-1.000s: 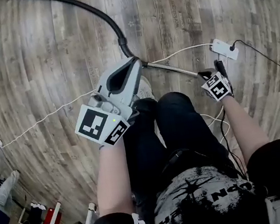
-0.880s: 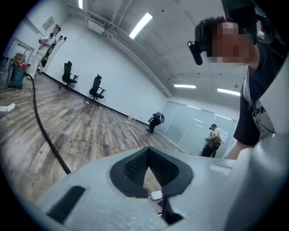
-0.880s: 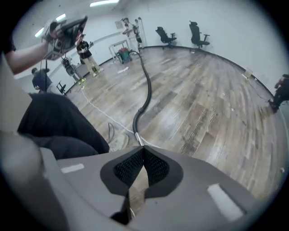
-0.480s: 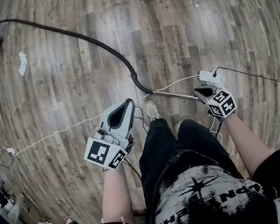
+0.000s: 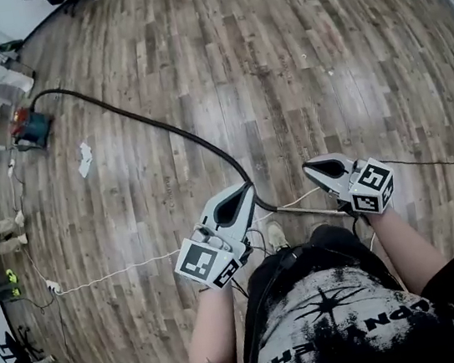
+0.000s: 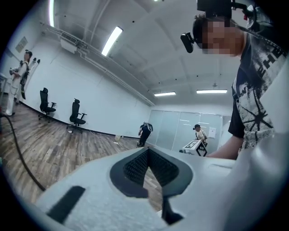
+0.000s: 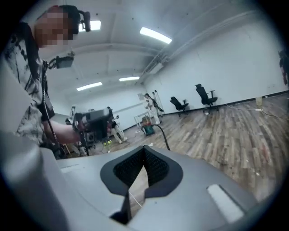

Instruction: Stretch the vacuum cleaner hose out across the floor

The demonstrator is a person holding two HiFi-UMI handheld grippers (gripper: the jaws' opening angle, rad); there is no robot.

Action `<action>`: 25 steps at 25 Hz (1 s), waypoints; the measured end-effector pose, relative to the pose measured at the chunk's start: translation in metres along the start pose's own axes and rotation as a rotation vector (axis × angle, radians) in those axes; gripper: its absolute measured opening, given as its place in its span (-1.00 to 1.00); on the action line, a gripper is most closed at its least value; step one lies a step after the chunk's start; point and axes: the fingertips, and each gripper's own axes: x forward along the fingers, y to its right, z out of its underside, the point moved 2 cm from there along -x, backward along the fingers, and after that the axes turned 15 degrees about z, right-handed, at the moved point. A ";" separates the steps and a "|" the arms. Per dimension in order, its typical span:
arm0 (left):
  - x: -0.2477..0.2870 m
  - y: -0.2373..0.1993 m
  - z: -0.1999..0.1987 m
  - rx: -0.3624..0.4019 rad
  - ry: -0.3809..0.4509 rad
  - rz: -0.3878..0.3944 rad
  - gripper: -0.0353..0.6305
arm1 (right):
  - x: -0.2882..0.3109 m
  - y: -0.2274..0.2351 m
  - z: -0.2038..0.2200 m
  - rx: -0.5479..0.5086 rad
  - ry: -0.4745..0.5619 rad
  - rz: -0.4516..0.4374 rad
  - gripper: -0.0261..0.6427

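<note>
the vacuum cleaner hose (image 5: 160, 131) is lying on the wooden floor (image 5: 293, 56), running in a long dark curve from the vacuum cleaner (image 5: 32, 129) at the far left down to a spot just in front of the person's shoe (image 5: 277, 235). neither gripper is touching it. the left gripper (image 5: 244, 191) is hovering above the hose's near end with its fingers (image 6: 131, 169) clenched together on nothing, and in its own view the hose (image 6: 18, 153) is showing at the left edge. the right gripper (image 5: 310, 169) is hanging beside it, well apart from the hose, its fingers (image 7: 128, 171) likewise clenched and empty. a white cable (image 5: 114, 274) is trailing leftward across the floor, and a white scrap (image 5: 85, 158) is lying near the vacuum cleaner.
</note>
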 end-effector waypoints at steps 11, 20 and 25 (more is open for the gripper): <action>0.055 0.053 -0.044 0.082 0.058 -0.072 -0.89 | -0.090 -0.015 -0.145 -0.038 0.366 -0.209 -0.90; 0.072 0.085 -0.055 0.132 0.050 -0.139 -0.89 | -0.122 -0.025 -0.161 -0.001 0.442 -0.328 -0.90; 0.086 0.109 -0.048 0.140 0.045 -0.157 -0.89 | -0.135 -0.030 -0.139 -0.107 0.389 -0.321 -0.90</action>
